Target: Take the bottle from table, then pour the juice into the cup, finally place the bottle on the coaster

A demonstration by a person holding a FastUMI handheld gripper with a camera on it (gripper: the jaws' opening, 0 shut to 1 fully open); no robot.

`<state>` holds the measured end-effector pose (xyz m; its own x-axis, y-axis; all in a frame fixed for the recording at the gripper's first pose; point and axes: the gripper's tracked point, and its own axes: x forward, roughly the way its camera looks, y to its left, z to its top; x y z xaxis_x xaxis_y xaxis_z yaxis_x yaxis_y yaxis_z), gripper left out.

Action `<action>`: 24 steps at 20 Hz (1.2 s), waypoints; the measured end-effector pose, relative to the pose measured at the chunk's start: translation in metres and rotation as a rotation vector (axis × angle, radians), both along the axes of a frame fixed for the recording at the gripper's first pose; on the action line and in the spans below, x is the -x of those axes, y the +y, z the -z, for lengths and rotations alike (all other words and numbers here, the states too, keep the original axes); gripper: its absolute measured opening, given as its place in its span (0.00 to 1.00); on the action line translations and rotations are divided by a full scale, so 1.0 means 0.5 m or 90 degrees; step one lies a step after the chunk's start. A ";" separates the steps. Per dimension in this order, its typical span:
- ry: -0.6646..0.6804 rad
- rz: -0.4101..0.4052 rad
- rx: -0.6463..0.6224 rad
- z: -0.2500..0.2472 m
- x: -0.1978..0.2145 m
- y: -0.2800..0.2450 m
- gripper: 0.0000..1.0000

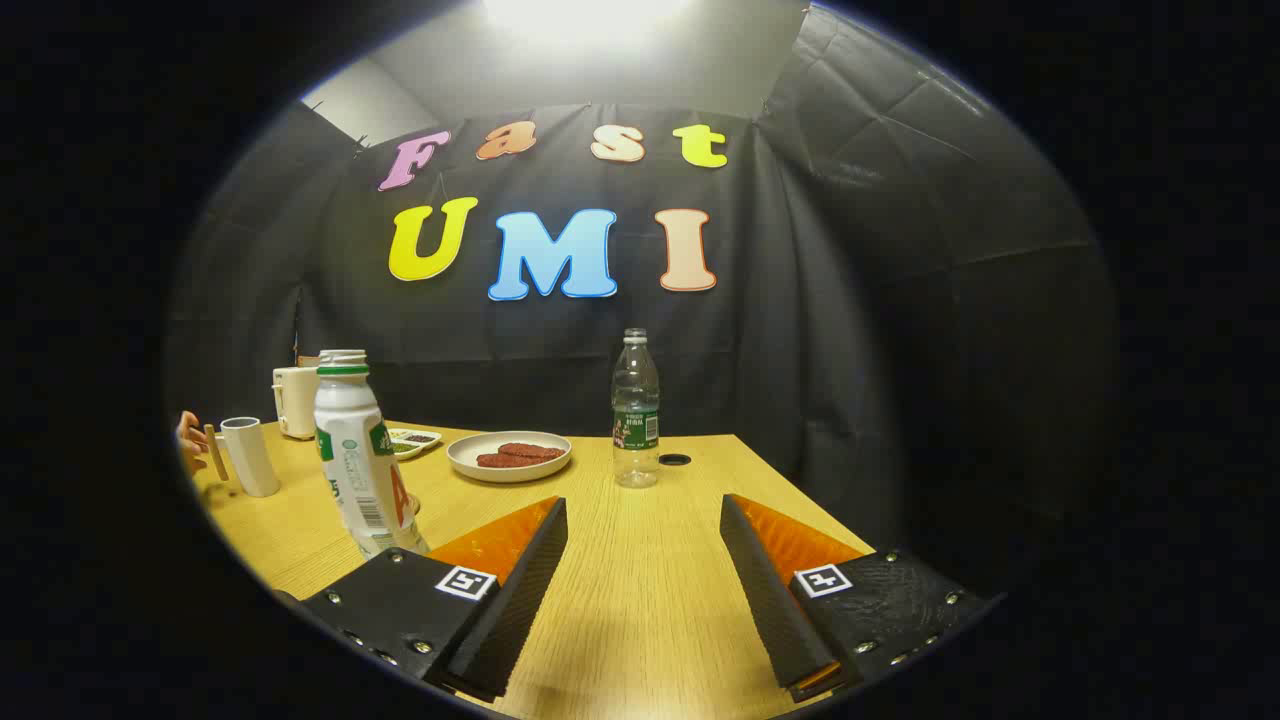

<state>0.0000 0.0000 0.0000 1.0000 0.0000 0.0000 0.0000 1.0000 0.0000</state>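
Claw (643, 560) spread wide with nothing between the fingers, low over the wooden surface (640, 600). Juice bottle (358, 455) standing upright just beside and beyond the left finger, untouched; white cup (249, 456) further out to the left, near a hand (190, 440). Nothing done yet by the look of it: grasp, pour and set-down on the coaster all left.

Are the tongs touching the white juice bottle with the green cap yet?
Apart. In the gripper view the open tongs hold only bare wooden table between them; the white juice bottle with green cap stands outside one finger, uncontacted.
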 end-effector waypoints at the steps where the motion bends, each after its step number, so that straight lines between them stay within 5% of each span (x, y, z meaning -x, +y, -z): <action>1: -0.014 0.009 -0.001 -0.011 -0.004 -0.007 0.93; 9: -0.068 0.012 -0.017 -0.110 -0.008 0.031 0.93; 24: 0.009 -0.076 -0.014 -0.220 0.067 0.211 0.93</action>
